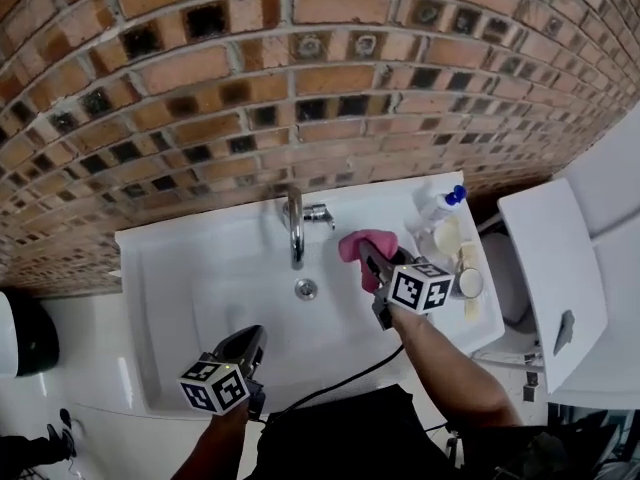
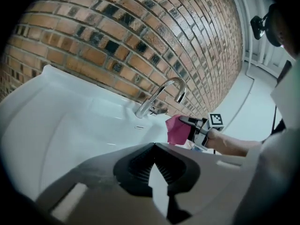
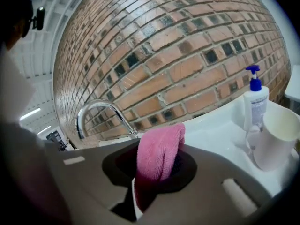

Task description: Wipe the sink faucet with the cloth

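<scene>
- The sink (image 1: 200, 268) basin is lying open left of and in front of the faucet (image 1: 295, 230), leaving free passage there.
- The brick wall (image 1: 300, 78) is standing just behind the faucet, closing off that side.
- A pump bottle (image 1: 438, 206) and cups (image 1: 468, 282) are crowding the sink's right ledge.

In the right gripper view the lower end of the cloth (image 3: 158, 151) vanishes into the hollow of the right tongs (image 3: 152, 186), whose body also hides the foot of the faucet (image 3: 96, 109). The cup (image 3: 276, 139) is cut off at the right edge. In the head view a black object (image 1: 25, 333) is cut off at the left edge.
</scene>
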The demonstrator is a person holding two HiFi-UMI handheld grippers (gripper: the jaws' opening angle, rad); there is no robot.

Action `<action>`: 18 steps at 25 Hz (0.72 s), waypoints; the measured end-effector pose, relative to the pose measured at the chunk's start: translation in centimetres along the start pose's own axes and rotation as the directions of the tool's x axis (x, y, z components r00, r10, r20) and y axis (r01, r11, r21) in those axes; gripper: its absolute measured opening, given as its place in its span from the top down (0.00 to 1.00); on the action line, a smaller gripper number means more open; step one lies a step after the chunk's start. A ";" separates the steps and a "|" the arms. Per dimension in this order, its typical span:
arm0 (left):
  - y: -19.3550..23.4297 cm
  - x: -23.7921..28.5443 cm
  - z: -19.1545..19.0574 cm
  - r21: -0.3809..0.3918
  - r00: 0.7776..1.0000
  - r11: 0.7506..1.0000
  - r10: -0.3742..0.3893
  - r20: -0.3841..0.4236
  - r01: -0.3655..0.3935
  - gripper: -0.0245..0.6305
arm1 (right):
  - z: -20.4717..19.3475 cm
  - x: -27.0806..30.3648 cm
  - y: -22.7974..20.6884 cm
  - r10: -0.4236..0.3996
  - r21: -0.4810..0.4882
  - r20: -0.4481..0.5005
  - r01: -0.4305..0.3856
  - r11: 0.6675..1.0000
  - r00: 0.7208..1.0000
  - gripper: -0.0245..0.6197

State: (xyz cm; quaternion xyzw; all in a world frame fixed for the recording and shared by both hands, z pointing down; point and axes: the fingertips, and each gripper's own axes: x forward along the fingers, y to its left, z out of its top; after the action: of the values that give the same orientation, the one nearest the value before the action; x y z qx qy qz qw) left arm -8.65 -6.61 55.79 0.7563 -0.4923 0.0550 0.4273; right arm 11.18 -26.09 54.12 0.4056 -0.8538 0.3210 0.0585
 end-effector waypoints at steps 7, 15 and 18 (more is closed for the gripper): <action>-0.8 0.9 0.2 -0.034 0.997 0.996 0.077 0.014 -0.077 0.96 | 0.6 7.1 -3.8 0.034 0.032 -0.070 -0.032 0.999 0.997 0.86; -1.1 1.4 -0.5 -0.043 0.993 0.992 0.115 -0.020 -0.116 0.96 | 0.5 12.4 -2.7 0.129 0.112 -0.114 -0.116 0.987 0.985 0.86; -1.4 1.5 -0.4 -0.039 0.993 0.993 0.113 -0.029 -0.114 0.96 | 0.7 12.6 -2.2 0.152 0.172 -0.099 -0.133 0.976 0.983 0.86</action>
State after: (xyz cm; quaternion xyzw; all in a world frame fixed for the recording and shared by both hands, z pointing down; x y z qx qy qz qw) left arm -6.64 -7.12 55.99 0.7175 -0.5297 0.0796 0.4453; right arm 4.54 -35.83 59.24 0.3280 -0.8466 0.4162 0.0493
